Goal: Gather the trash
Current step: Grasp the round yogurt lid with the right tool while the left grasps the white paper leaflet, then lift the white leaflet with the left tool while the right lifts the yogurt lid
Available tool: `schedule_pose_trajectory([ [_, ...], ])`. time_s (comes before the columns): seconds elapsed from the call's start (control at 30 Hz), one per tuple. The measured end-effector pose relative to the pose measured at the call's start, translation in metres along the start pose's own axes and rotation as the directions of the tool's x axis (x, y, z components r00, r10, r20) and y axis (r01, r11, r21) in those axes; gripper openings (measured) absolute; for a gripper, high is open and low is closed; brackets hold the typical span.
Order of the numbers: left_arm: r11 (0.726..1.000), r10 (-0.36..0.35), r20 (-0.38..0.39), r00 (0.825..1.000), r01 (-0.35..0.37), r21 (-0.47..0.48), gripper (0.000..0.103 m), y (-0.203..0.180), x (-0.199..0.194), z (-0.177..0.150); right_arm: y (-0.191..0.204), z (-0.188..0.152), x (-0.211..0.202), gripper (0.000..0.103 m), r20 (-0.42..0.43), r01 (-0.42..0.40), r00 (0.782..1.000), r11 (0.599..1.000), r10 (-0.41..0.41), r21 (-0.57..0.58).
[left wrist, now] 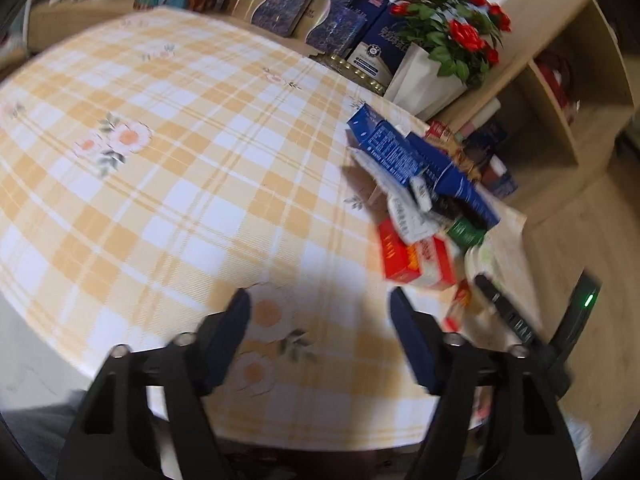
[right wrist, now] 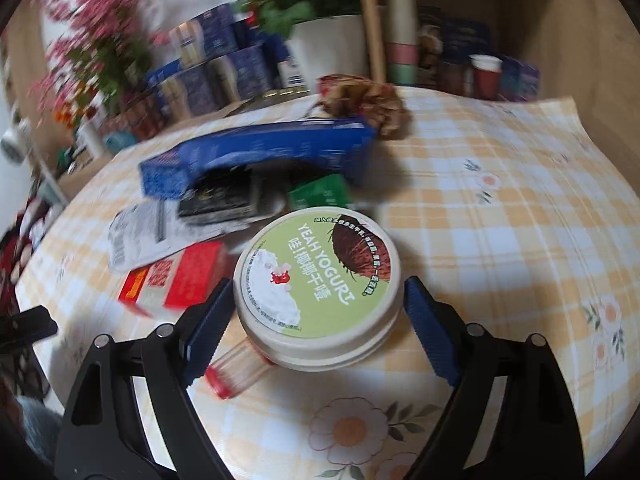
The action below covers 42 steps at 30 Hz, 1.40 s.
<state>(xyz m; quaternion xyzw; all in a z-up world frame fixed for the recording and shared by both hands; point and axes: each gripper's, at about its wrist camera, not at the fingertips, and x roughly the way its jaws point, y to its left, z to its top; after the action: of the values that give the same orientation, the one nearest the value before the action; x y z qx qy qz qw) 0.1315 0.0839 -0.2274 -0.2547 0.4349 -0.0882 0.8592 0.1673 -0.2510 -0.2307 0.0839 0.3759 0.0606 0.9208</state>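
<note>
A heap of trash lies on the checked tablecloth [left wrist: 160, 168]: blue cartons [left wrist: 396, 152], a red and white box [left wrist: 416, 260], a green packet [left wrist: 466, 232] and white wrappers. My left gripper [left wrist: 320, 316] is open and empty, above the cloth left of the heap. In the right wrist view my right gripper [right wrist: 318, 300] is open around a round yogurt tub [right wrist: 320, 280] with a green lid; the fingers stand beside it with small gaps. A clear tube with red ends [right wrist: 236, 372] lies against the tub. The blue carton [right wrist: 260, 152], red box [right wrist: 176, 276] and crumpled brown paper [right wrist: 364, 100] lie behind.
A white pot of red flowers [left wrist: 428, 76] and stacked blue boxes [left wrist: 340, 20] stand on the wooden shelf behind the table. The right gripper's body [left wrist: 516, 320] shows at the table's right edge [left wrist: 516, 216]. Cups and jars [right wrist: 404, 40] fill the shelf cubby.
</note>
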Motion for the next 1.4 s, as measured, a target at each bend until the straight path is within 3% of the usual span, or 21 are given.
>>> schedule_pose_trajectory([
  [0.2, 0.979, -0.136, 0.001, 0.991, 0.135, -0.153, 0.06, -0.008, 0.028, 0.025, -0.005, 0.001, 0.002, 0.084, -0.001, -0.019, 1.0, 1.0, 0.019, 0.021],
  [0.4, 0.965, -0.172, -0.046, 0.984, 0.159, -0.21, 0.047, -0.023, 0.069, 0.039, -0.002, -0.001, 0.0, 0.084, 0.006, -0.011, 1.0, 1.0, 0.011, 0.009],
  [0.73, 0.937, -0.197, -0.053, 0.979, 0.172, -0.305, 0.044, -0.02, 0.104, 0.06, 0.007, -0.001, 0.001, 0.084, -0.001, -0.017, 1.0, 0.999, 0.017, -0.04],
  [0.77, 0.932, -0.196, -0.047, 0.979, 0.171, -0.319, 0.04, -0.018, 0.106, 0.062, 0.007, -0.001, 0.001, 0.084, -0.001, -0.016, 1.0, 0.999, 0.016, -0.038],
  [0.8, 0.928, -0.201, -0.047, 0.978, 0.175, -0.329, 0.029, -0.016, 0.107, 0.062, 0.006, -0.001, 0.002, 0.084, -0.001, -0.016, 1.0, 0.999, 0.016, -0.034],
  [0.83, 0.922, -0.219, -0.043, 0.975, 0.193, -0.336, 0.029, -0.014, 0.107, 0.063, 0.006, -0.001, 0.002, 0.084, -0.002, -0.019, 1.0, 0.999, 0.019, -0.033],
  [0.93, 0.975, -0.131, -0.014, 0.991, 0.126, -0.184, 0.029, -0.029, 0.093, 0.068, 0.007, -0.001, 0.002, 0.084, -0.007, -0.025, 1.0, 0.999, 0.025, -0.038],
  [1.0, 0.988, -0.104, -0.012, 0.995, 0.102, -0.119, 0.028, -0.037, 0.083, 0.072, 0.007, -0.001, 0.003, 0.084, -0.009, -0.027, 1.0, 0.999, 0.027, -0.043],
  [1.2, 0.999, 0.01, 0.074, 0.997, -0.012, 0.032, 0.026, -0.042, 0.032, 0.089, 0.007, 0.0, 0.003, 0.084, -0.011, -0.028, 1.0, 0.999, 0.027, -0.036],
  [1.4, 0.983, 0.084, 0.233, 0.969, -0.119, 0.142, 0.024, -0.036, -0.036, 0.094, 0.004, 0.0, 0.004, 0.084, -0.011, -0.024, 1.0, 1.0, 0.024, -0.019],
])
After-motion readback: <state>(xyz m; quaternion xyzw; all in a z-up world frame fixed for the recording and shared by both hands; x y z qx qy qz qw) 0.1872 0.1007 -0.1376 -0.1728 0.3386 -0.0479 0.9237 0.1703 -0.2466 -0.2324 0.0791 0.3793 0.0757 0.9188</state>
